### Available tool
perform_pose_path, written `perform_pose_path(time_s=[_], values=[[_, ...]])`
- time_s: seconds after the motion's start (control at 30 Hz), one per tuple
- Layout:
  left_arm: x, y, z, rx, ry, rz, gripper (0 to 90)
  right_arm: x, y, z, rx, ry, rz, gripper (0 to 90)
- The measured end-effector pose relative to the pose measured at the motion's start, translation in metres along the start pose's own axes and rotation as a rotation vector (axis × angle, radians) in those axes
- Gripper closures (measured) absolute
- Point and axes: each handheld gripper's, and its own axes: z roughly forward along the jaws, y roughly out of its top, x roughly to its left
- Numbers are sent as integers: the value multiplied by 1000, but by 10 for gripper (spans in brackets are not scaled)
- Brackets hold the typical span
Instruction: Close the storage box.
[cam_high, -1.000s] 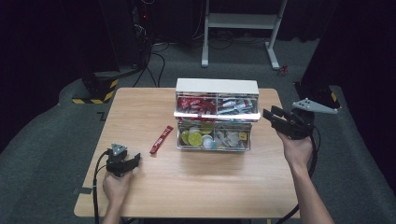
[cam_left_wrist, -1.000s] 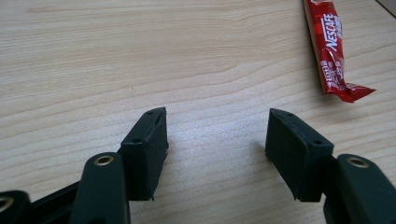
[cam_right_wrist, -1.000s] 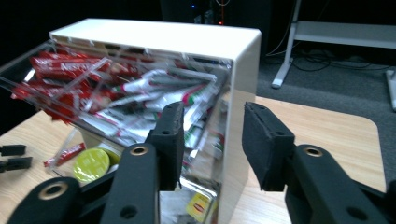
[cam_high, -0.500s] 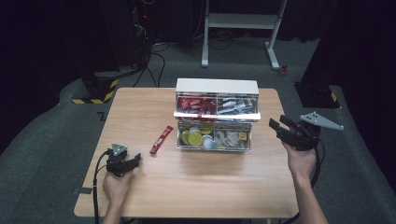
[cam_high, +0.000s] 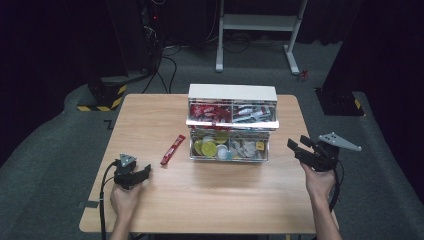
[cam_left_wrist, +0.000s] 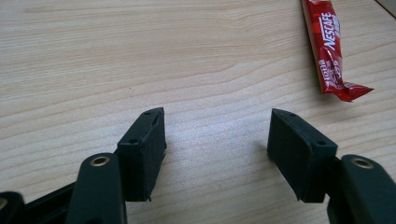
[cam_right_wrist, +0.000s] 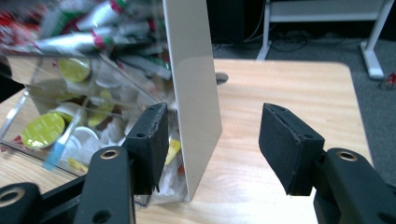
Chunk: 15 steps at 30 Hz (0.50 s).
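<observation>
A clear two-tier drawer box (cam_high: 232, 92) with a white top stands at the middle of the wooden table (cam_high: 215, 200). Its lower drawer (cam_high: 229, 147), pulled out a little, holds round pods and small packets. A red Nescafe sachet (cam_high: 172, 149) lies flat to the left of the box. My left gripper (cam_high: 146, 170) rests low near the table's front left, open and empty, with the sachet (cam_left_wrist: 329, 51) ahead and to its right. My right gripper (cam_high: 294, 145) hovers to the right of the box; its jaws have just been opening and grip nothing. The box's white side wall (cam_right_wrist: 191, 70) stands just beyond them.
Beyond the table's far edge stand a white metal frame (cam_high: 260, 22) and dark equipment with trailing cables (cam_high: 165, 55) on the grey floor. A yellow-and-black striped base (cam_high: 102, 97) sits off the back left corner. Bare wood lies in front of the box.
My right gripper has come down beside the box, from upper-drawer height to lower-drawer height, and its jaws have spread wider. The left gripper and the sachet have not moved.
</observation>
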Motion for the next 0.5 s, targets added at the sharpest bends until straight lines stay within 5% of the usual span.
perform_pose_path(time_s=[0.27,0.5], values=[[0,0,0,4,0,3,370,-5,-26,22,57,-35,10,418],[-1,0,0,5,1,10,363,-11,-57,51,160,-110,23,389]])
